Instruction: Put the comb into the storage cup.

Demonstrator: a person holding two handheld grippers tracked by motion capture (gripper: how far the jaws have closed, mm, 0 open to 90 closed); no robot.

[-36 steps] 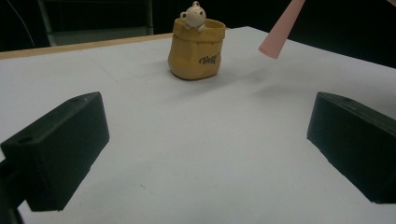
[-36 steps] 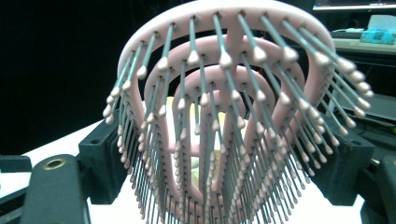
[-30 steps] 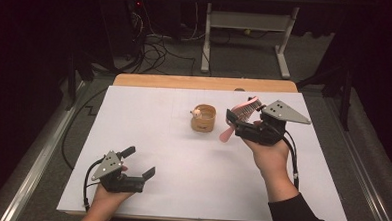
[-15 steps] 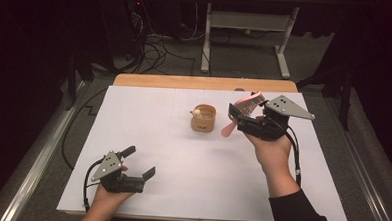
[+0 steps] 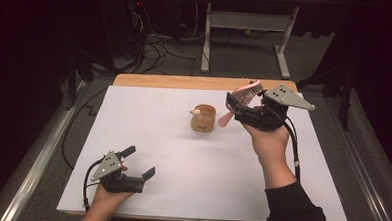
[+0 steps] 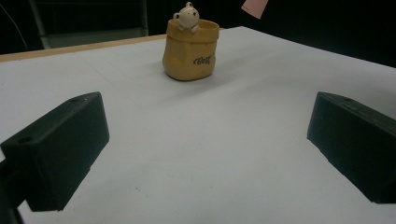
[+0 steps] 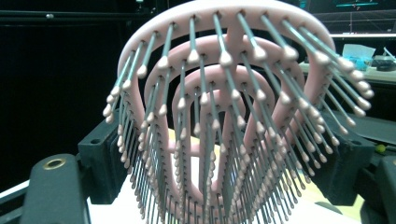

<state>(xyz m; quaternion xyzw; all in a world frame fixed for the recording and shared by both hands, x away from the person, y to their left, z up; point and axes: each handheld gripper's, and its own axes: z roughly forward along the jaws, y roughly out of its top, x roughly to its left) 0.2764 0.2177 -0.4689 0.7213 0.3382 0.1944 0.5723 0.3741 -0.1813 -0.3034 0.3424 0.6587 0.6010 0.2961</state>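
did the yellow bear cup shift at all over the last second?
No. In the high view the yellow bear cup sits at the same spot below the table's wooden far edge, left of the pink hairbrush.

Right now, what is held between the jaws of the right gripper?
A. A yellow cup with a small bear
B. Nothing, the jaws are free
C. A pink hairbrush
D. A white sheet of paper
C: in the high view the right gripper clamps the pink hairbrush above the table, and in the right gripper view its bristles stand between the two black jaws.
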